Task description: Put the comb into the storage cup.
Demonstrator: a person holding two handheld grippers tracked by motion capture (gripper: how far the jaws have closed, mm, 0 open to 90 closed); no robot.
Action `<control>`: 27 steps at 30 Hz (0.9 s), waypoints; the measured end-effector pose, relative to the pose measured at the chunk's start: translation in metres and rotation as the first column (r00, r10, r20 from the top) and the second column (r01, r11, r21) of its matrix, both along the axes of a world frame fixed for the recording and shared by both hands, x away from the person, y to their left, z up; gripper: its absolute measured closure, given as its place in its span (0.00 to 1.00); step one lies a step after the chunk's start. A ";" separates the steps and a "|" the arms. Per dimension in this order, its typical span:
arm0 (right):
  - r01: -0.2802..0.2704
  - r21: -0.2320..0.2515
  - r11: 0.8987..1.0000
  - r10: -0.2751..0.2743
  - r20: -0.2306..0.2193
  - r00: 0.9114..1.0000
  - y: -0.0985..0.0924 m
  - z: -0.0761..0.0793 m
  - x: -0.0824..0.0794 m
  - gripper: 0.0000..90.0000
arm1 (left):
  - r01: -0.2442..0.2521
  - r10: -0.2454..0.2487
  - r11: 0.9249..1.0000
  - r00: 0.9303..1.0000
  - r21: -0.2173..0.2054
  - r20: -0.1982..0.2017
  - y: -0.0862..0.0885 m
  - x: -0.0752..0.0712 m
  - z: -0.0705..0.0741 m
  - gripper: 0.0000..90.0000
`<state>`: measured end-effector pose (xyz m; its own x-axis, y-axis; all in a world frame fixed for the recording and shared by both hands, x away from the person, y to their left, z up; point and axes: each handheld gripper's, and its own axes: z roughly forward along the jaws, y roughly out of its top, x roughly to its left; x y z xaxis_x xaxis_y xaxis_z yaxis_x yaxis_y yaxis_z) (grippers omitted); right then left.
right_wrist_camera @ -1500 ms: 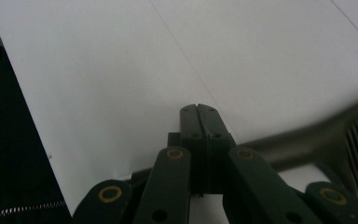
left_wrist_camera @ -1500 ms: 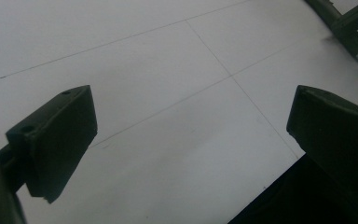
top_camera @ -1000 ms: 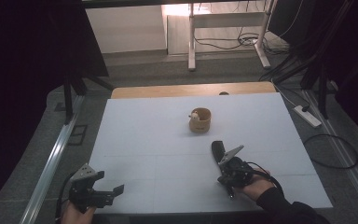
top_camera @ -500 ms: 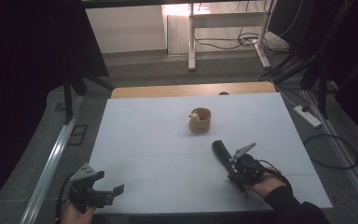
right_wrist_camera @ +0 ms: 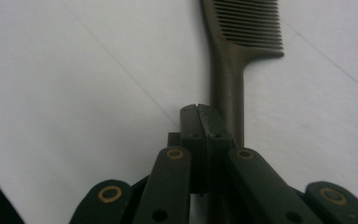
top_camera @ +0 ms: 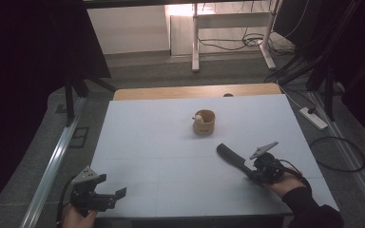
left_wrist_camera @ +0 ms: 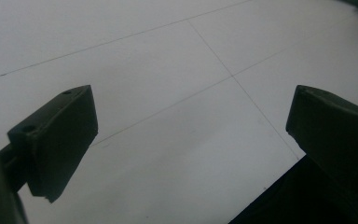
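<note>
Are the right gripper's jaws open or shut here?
Shut. In the right gripper view the right gripper has its two jaws pressed together with no gap, beside the handle of the dark comb lying on the table.

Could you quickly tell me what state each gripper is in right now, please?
Left gripper: jaws open, nothing between them.
Right gripper: jaws shut; the dark comb lies beside them; whether it is gripped cannot be told.

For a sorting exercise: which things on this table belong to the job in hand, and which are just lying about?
In the job:
- black comb
- right claw, shut beside the comb's handle

Lying about:
- small wooden cup
- left claw, open above the table
</note>
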<state>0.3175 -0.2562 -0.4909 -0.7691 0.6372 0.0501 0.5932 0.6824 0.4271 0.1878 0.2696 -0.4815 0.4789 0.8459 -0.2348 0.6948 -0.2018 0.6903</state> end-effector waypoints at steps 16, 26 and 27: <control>0.001 0.067 0.998 -0.005 0.056 0.998 0.000 0.016 -0.001 0.91 | -0.002 0.002 1.000 1.000 -0.001 -0.001 0.001 0.000 0.000 0.03; 0.045 0.019 0.999 -0.047 0.123 0.991 -0.002 0.020 0.001 0.47 | -0.003 0.003 1.000 1.000 -0.005 -0.004 0.001 0.001 0.000 0.03; 0.050 0.019 0.999 -0.052 0.126 0.991 -0.002 0.020 0.002 0.42 | -0.002 0.002 1.000 1.000 -0.003 -0.003 0.001 0.001 0.000 0.03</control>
<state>0.3192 -0.2585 -0.4712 -0.7363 0.6758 -0.0351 0.5678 0.6452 0.5112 0.1884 0.2705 -0.4818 0.4766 0.8462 -0.2383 0.6970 -0.1985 0.6891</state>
